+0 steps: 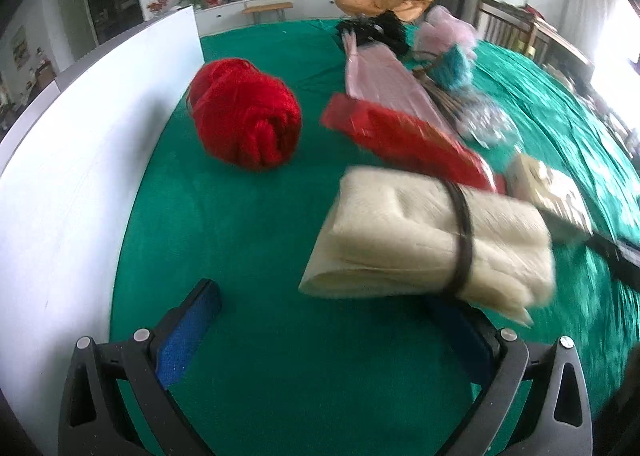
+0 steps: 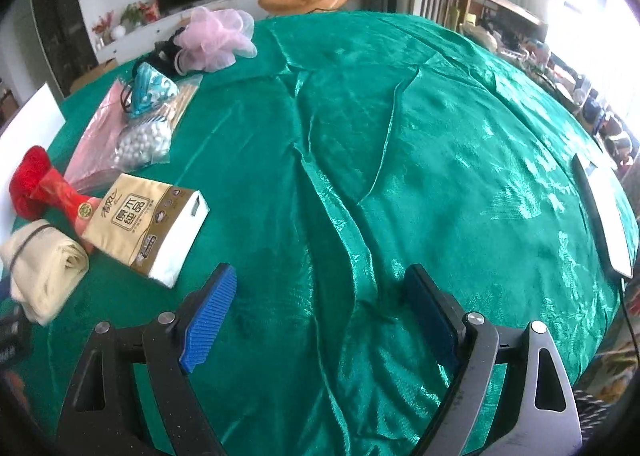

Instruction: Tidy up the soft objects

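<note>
My left gripper (image 1: pixel 328 312) is open, its jaws wide apart over the green cloth. A cream folded cloth bundle (image 1: pixel 428 240) tied with a black band lies over its right finger, blurred; it also shows in the right wrist view (image 2: pixel 40 264). A red yarn ball (image 1: pixel 244 111) sits ahead left, next to a red packet (image 1: pixel 404 139) and a pink packet (image 1: pixel 384 79). My right gripper (image 2: pixel 320 296) is open and empty over bare cloth. A tissue pack (image 2: pixel 148 223) lies to its left.
A white board (image 1: pixel 80 159) stands along the left. A pink mesh puff (image 2: pixel 216 35), a teal pouch (image 2: pixel 152 91), a bag of white balls (image 2: pixel 140 143) and black items lie at the back. A flat white device (image 2: pixel 604 215) lies at the right. The green tablecloth (image 2: pixel 400 135) is wrinkled.
</note>
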Tool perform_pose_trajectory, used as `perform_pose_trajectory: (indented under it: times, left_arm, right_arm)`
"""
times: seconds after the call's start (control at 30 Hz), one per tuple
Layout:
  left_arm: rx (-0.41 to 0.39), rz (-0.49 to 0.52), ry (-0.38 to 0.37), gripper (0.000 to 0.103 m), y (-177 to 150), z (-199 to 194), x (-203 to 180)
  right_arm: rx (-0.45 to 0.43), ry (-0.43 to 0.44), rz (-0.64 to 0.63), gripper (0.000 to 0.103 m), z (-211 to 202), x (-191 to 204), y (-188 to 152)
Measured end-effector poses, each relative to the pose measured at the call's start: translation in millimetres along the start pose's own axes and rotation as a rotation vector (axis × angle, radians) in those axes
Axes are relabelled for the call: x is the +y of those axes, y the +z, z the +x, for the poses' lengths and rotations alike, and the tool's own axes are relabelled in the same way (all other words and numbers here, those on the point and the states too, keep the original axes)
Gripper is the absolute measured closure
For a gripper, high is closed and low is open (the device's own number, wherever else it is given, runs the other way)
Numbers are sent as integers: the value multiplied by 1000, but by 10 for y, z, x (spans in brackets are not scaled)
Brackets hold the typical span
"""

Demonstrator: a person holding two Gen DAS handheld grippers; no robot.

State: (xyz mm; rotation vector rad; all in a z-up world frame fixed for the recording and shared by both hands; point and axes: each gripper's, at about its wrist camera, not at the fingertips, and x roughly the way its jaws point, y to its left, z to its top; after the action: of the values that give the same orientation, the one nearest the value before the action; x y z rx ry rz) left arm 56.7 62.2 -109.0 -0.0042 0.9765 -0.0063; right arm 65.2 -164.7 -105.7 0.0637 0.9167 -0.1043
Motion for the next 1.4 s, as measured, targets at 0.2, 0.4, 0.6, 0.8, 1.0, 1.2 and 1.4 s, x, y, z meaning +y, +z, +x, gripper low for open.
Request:
perform_pose_trajectory:
  times: [0.2,0.4,0.6,0.8,1.0,1.2,1.4]
  left_arm:
    - [35,11,15,0,-258,-227,125]
    - [-81,-46,19,0,-190,-546,102]
    - [-124,44,-109,0,258,-592,-237]
    - [5,222,-241,0,563,-275,-541]
    - [75,323,-279,0,610,-108,-596]
    - [88,397,-267,0,570,20,-675]
    - [89,450,-228,0,590,120,-714]
  right_arm:
    - [0,0,0,15,1,0,-1]
    - [0,0,0,15,0,1,-2]
    - [0,0,0,15,0,1,-4]
    - [0,0,0,15,-1,3,-5]
    - [0,0,0,15,-1,3,-7]
    - [0,0,0,15,-1,1,-7]
    - [0,0,0,15,0,1,-7]
